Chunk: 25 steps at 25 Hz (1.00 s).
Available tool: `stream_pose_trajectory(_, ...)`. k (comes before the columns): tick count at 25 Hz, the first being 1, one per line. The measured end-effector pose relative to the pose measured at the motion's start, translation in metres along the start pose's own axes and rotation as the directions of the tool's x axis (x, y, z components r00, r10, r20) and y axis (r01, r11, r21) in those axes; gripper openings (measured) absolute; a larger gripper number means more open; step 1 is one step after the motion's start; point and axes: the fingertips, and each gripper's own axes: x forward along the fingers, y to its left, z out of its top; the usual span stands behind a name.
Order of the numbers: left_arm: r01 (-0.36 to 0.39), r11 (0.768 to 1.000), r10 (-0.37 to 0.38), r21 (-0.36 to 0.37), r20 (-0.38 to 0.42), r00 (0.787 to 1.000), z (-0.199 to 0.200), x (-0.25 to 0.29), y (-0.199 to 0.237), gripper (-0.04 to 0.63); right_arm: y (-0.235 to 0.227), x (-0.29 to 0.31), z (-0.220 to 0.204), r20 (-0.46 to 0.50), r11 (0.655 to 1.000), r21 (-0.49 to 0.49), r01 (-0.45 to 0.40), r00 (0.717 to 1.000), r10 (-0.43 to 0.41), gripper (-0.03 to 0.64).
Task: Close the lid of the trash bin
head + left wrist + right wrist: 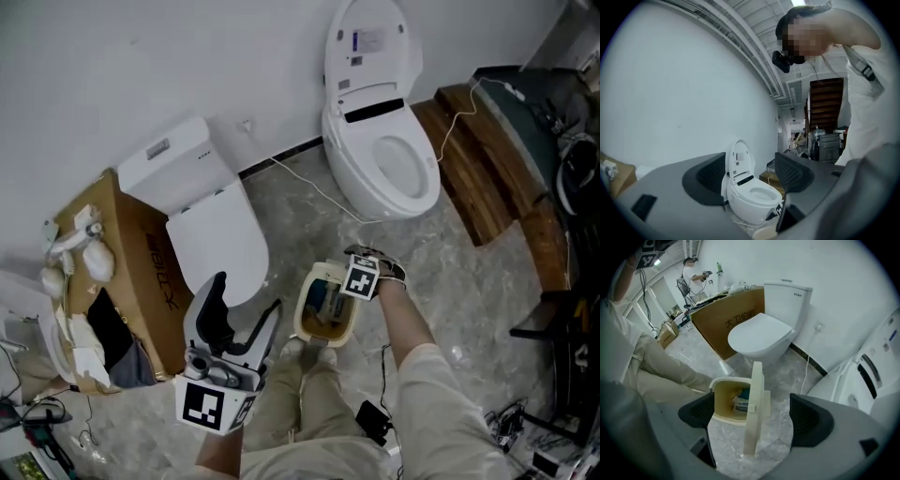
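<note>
The cream trash bin [326, 311] stands on the marble floor between two toilets, just in front of the person's knees. It holds some rubbish. In the right gripper view the bin [725, 401] has its lid [754, 408] standing upright on edge. My right gripper [752, 416] points steeply down over it, jaws open wide. The lid lies between them, touching neither pad. In the head view the right gripper [356, 281] covers the bin's far rim. My left gripper [246, 298] is open and empty, held level to the left of the bin.
A closed white toilet [211, 225] and a cardboard box [122, 272] are left of the bin. An open smart toilet [380, 159] stands behind it, with a white cable [319, 192] on the floor. Wooden steps [487, 169] lie at the right.
</note>
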Motion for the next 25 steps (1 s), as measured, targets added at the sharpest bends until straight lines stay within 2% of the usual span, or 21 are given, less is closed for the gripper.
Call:
stream_pose_trajectory(5,-0.021,1.0,0.022,0.011,-0.011,1.0,-0.019,0.016,0.013,0.307,0.004,0.046,-0.011,-0.063,0.995,0.028,-0.094,0.993,0.095,0.504)
stream_pose_trajectory(8,-0.027,1.0,0.027,0.0,-0.033,0.999,-0.032,0.026,0.021,0.307,0.016,0.058,-0.014,-0.05,0.99,0.058,-0.125,0.991,0.128,0.499)
stream_pose_trajectory(14,-0.005,1.0,0.005,-0.012,-0.054,0.999,-0.049,0.05,0.027,0.307,0.054,0.065,-0.013,0.003,0.987,0.074,-0.139,0.99,0.14,0.496)
stream_pose_trajectory(25,0.057,0.998,-0.057,0.002,-0.044,0.997,-0.064,0.093,0.022,0.307,0.124,0.086,-0.016,0.102,0.983,0.104,-0.151,0.985,0.141,0.497)
